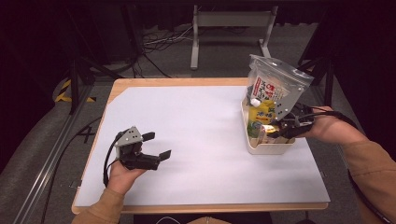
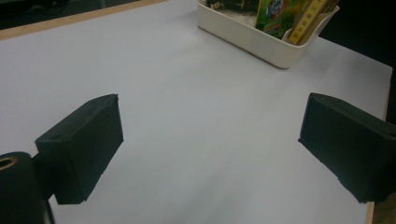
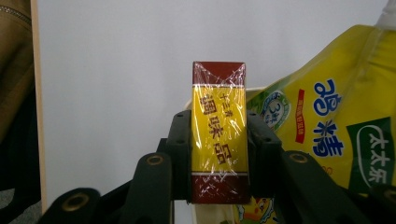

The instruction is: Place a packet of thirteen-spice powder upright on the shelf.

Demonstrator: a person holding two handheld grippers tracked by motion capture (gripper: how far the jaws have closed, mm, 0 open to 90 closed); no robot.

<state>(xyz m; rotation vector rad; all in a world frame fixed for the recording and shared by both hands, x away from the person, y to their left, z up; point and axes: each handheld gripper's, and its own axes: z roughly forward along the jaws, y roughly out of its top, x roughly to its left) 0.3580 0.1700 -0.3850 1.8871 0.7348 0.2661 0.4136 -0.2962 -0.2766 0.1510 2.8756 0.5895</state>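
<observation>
Right gripper (image 3: 218,154) clamps the yellow-and-red box (image 3: 218,135) upright, long axis along its jaws, over the cream bin's (image 1: 261,148) 3 o'clock rim; left gripper (image 1: 156,145), spread wide and empty, rests well apart at 9 o'clock.

The small yellow box with dark red ends and red writing (image 3: 218,135) is shining under clear wrap. The big yellow soft pouch with blue writing and a green patch (image 3: 336,135) is showing beside it. The cream plastic bin (image 1: 266,145) is sitting on the white table top (image 1: 187,140).
</observation>
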